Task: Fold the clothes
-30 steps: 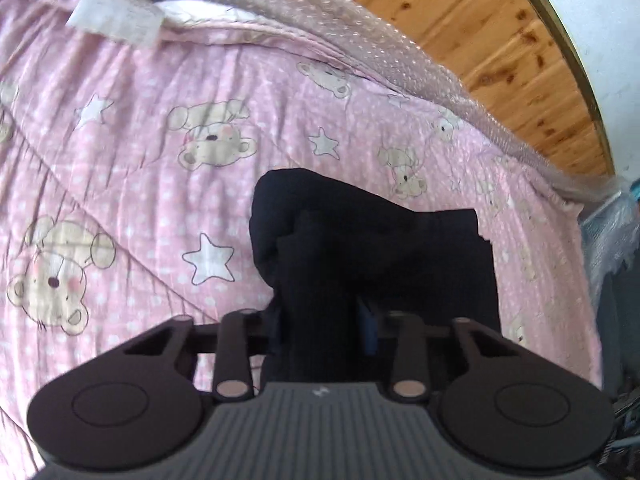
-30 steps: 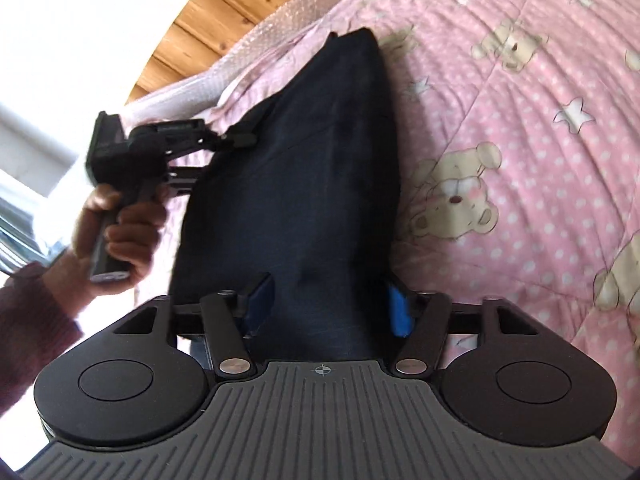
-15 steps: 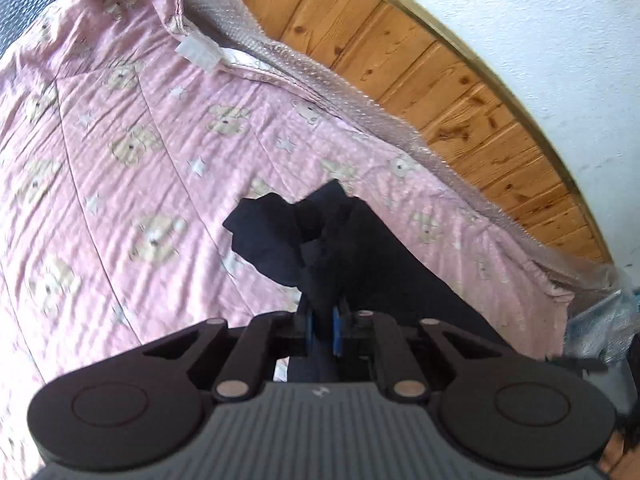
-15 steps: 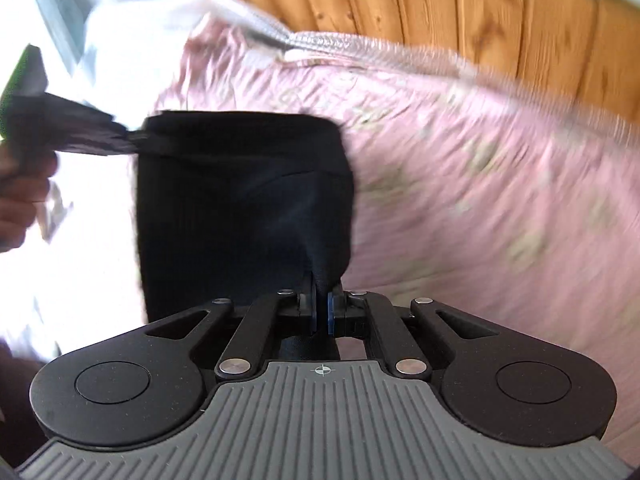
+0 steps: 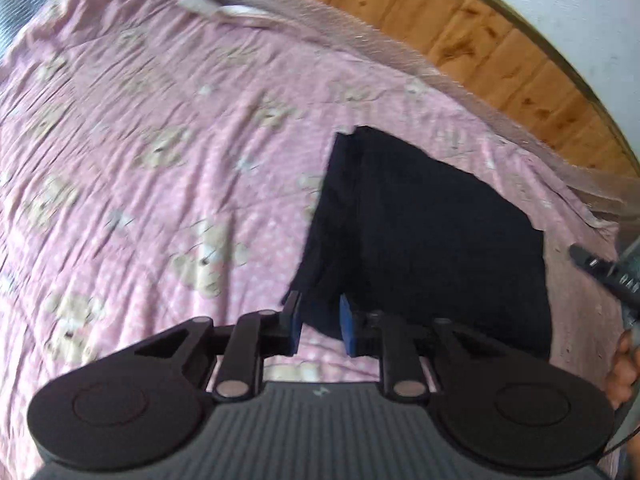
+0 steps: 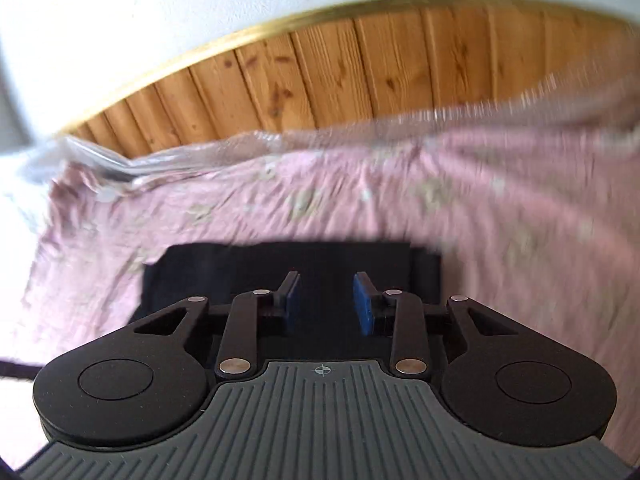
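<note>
While jaws open | dark garment [image 5: 432, 232] beyond left hand-held gripper [image 5: 320, 322]

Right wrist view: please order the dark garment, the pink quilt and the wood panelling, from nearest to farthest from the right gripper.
1. Dark garment, folded, directly under the right gripper.
2. Pink quilt, beyond and around it.
3. Wood panelling, behind the bed.

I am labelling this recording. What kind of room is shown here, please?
Probably a bedroom: a dark garment lies on a pink bedspread printed with teddy bears, which ends at a wood-panelled wall.
</note>
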`<action>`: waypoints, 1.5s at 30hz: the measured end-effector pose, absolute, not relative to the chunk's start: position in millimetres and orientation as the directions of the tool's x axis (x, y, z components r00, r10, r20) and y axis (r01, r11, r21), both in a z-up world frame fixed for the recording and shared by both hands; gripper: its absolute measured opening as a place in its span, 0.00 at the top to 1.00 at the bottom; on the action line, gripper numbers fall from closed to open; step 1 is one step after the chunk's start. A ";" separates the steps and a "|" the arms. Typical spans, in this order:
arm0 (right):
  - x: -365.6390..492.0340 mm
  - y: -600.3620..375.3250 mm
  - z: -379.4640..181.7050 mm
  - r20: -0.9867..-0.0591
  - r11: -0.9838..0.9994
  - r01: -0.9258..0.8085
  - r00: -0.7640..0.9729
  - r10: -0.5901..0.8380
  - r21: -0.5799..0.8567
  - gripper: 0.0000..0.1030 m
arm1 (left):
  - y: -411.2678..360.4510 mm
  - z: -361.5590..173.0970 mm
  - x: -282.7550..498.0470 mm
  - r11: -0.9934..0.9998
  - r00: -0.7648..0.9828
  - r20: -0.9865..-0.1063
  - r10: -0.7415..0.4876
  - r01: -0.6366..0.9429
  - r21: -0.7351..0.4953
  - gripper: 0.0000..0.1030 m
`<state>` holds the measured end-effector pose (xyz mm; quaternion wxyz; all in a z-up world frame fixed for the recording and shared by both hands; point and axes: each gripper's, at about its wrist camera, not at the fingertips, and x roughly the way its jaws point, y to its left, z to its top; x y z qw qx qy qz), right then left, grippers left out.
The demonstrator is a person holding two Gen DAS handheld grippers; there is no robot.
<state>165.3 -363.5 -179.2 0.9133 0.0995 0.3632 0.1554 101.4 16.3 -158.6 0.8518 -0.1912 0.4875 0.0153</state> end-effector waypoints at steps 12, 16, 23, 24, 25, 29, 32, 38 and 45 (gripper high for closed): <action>87.1 -433.4 -236.4 -0.547 0.638 0.120 0.648 0.530 0.760 0.43 | -11.2 -180.8 113.1 0.853 0.522 -0.815 -0.251 -0.278 -0.441 0.48; 105.0 -426.8 -264.7 -0.541 0.560 0.201 0.637 0.549 0.804 0.42 | -27.6 -207.3 130.1 0.807 0.495 -0.824 -0.274 -0.348 -0.477 0.43; 120.8 -425.7 -259.9 -0.567 0.568 0.253 0.665 0.486 0.783 1.00 | -20.7 -214.5 142.8 0.801 0.498 -0.843 -0.201 -0.412 -0.434 0.93; 116.8 -423.0 -250.6 -0.571 0.592 0.232 0.661 0.486 0.772 1.00 | -18.6 -214.3 138.3 0.801 0.496 -0.844 -0.205 -0.411 -0.436 0.93; 113.3 -419.4 -247.7 -0.591 0.623 0.222 0.649 0.479 0.750 1.00 | -17.0 -216.4 134.4 0.804 0.487 -0.849 -0.204 -0.412 -0.429 0.93; 111.4 -406.2 -272.3 -0.678 0.730 0.187 0.571 0.463 0.657 1.00 | -11.8 -230.2 128.0 0.813 0.512 -0.847 -0.146 -0.425 -0.397 0.95; 112.6 -405.1 -268.2 -0.687 0.770 0.139 0.570 0.452 0.622 0.99 | -10.2 -228.2 127.3 0.827 0.504 -0.859 -0.093 -0.441 -0.348 0.97; 103.9 -400.7 -240.2 -0.769 0.903 0.011 0.529 0.360 0.430 0.82 | -0.2 -213.5 112.9 0.869 0.530 -0.848 -0.013 -0.414 -0.272 0.95; 155.2 -391.8 -176.4 -0.654 0.978 -0.134 0.727 0.207 0.161 0.77 | -22.0 -163.7 166.7 0.928 0.662 -0.745 -0.078 -0.225 -0.297 0.64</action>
